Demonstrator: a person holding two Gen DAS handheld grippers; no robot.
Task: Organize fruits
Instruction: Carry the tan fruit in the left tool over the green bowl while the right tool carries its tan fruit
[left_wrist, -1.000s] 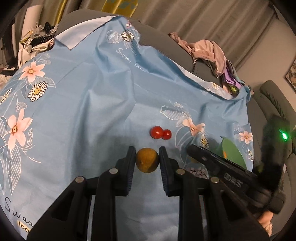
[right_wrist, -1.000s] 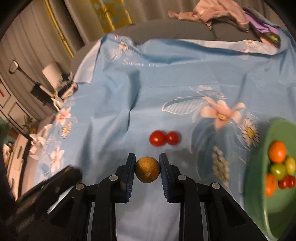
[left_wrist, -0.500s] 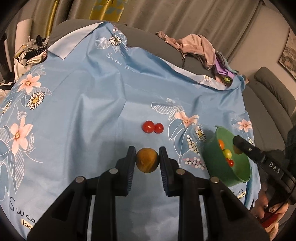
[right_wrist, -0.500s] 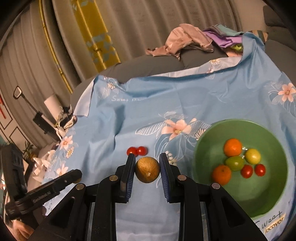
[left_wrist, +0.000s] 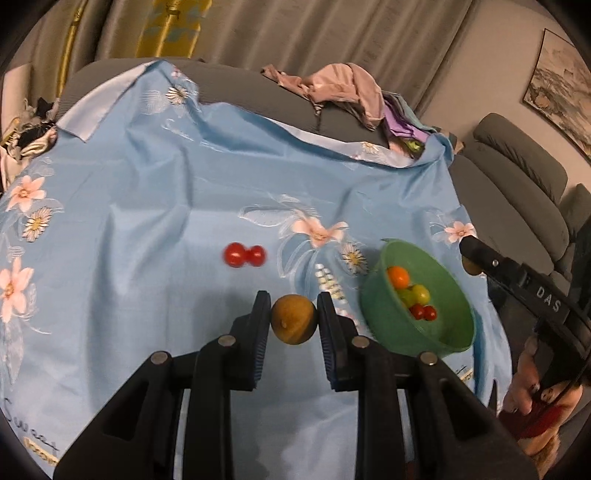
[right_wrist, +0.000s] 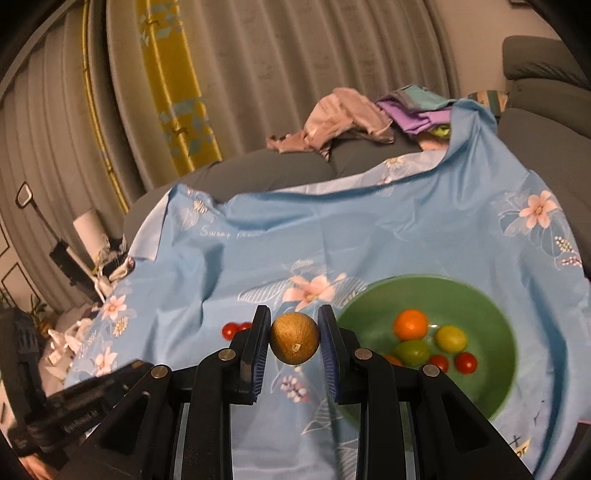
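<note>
Here each gripper pinches a brown round fruit (left_wrist: 294, 319) (right_wrist: 294, 342) between its fingers, above the blue cloth (left_wrist: 155, 206), left of the green bowl (right_wrist: 491, 310). A loose pinch on such smooth skin could let one roll away. "DAS" reads on the right gripper (left_wrist: 469, 258); the cloth says "Sweet".

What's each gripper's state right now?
Left tongs: shut on a brown fruit.
Right tongs: shut on the other brown fruit.
</note>
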